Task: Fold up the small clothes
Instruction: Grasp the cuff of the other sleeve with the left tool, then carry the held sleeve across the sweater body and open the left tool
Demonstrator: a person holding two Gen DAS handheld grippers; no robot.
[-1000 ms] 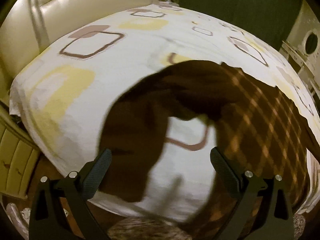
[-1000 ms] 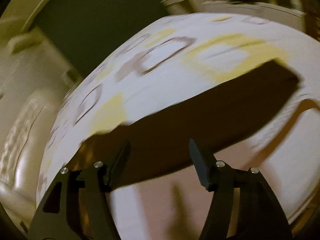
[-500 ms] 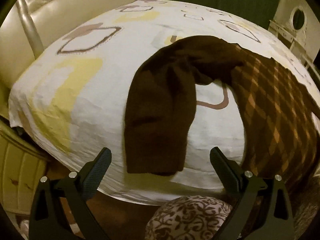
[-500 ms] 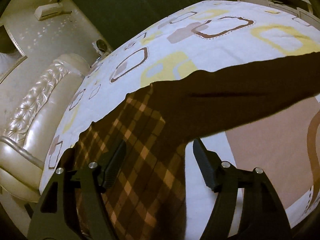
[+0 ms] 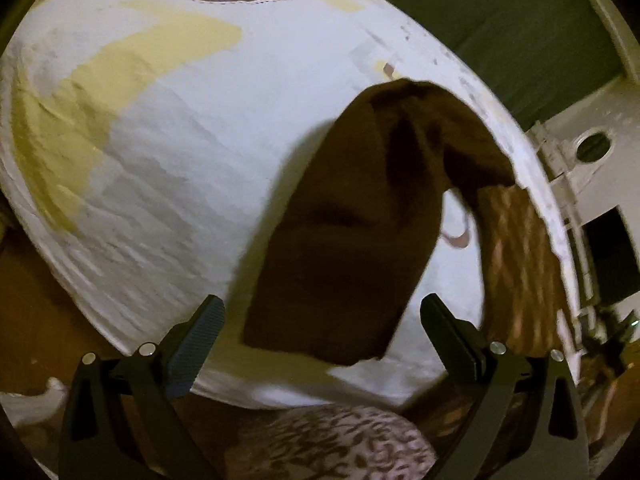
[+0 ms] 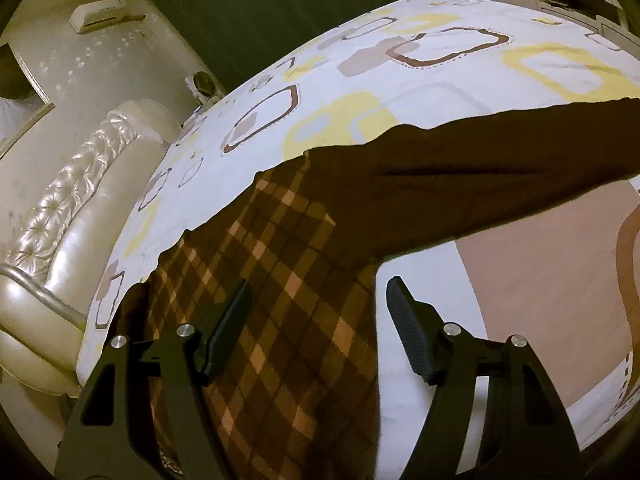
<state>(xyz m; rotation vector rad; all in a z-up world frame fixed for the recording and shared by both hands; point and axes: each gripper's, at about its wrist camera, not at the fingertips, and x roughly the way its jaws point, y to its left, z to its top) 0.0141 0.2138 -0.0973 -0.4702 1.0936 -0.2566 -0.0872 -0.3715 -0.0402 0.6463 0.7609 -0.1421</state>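
Observation:
A small brown top lies spread on the bed sheet. Its plain dark sleeve runs down toward the bed's near edge, and its plaid body shows at the right. My left gripper hovers open over the sleeve's cuff end, and its pads do not press on the cloth. In the right wrist view the plaid body fills the lower middle, and the other sleeve stretches off to the right. My right gripper stands open above the plaid body's edge with nothing held.
A cream padded headboard borders the bed on the left. A dark green curtain hangs behind. White furniture stands beyond the far side. Leopard-print fabric sits just below the bed's near edge.
The left view has dropped closer to the sleeve and rolled, so the cuff now lies between its fingers. The right view swept from the sleeve to the plaid body, then steadied.

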